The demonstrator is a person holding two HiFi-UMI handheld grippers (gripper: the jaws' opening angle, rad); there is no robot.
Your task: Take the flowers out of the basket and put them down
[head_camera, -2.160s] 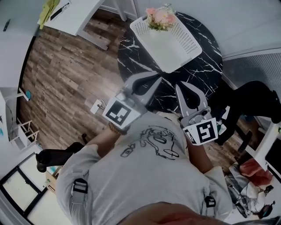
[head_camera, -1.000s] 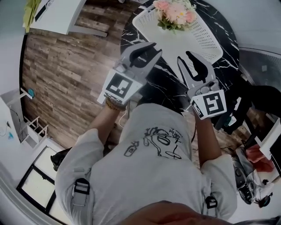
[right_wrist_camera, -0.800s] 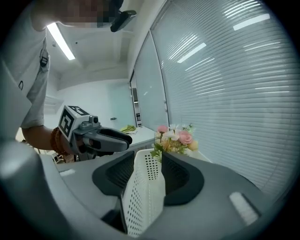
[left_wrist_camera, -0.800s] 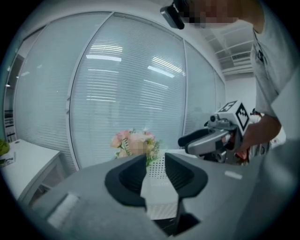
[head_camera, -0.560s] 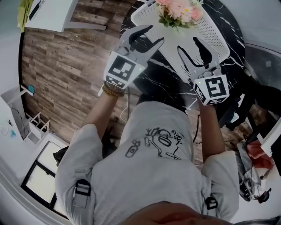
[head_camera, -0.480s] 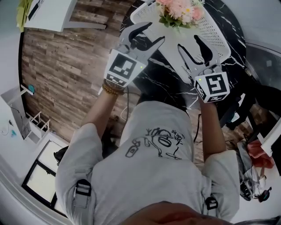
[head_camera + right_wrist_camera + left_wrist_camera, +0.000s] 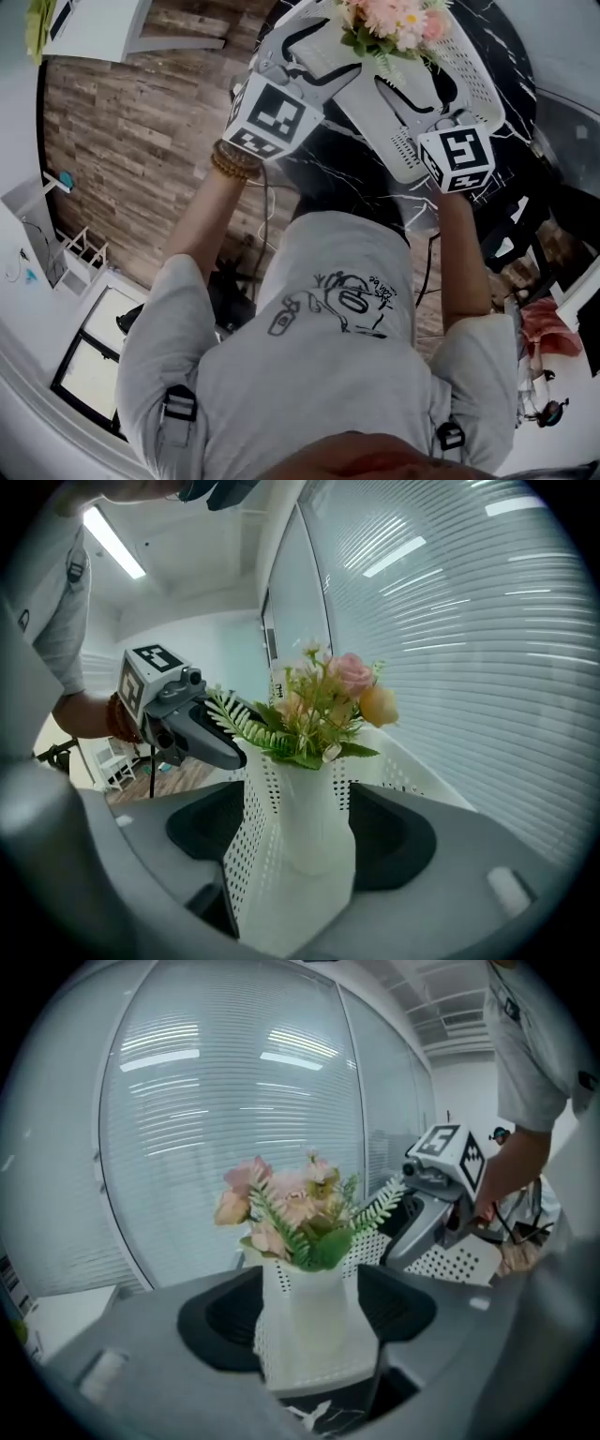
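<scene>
**pix_q:** What are the two hand-held grippers doing here, holding anything?

**benchrat:** Nope, both empty. The left hand-held gripper [image 7: 309, 1312] has its jaws spread wide. They've just been opening, and the only thing between them is a corner of the white perforated basket [image 7: 469, 66]. The pads aren't clamping it as far as I can see. Same deal with the right hand-held gripper [image 7: 298, 841]: its jaws have also just been opening and stand wide apart. A basket corner stands in the gap there too, with no squeeze on it.

**pix_q:** And the flowers?

**benchrat:** The flowers [image 7: 394, 19] are sitting in the basket at its far end, a pink and peach bunch with green fern bits poking out. Both hand-held grippers point at them, the left one over the basket's left side and the right one over its near right part. Each gripper view shows the bunch straight ahead, above the basket wall, with the other gripper beside it.

**pix_q:** What's the basket on?

**benchrat:** It's on a round black surface [image 7: 328, 169] with white marble veins. There's wood plank floor [image 7: 122, 141] off to the left. The person is in a grey tee and has a bead bracelet [image 7: 230, 164] on the left wrist.
</scene>
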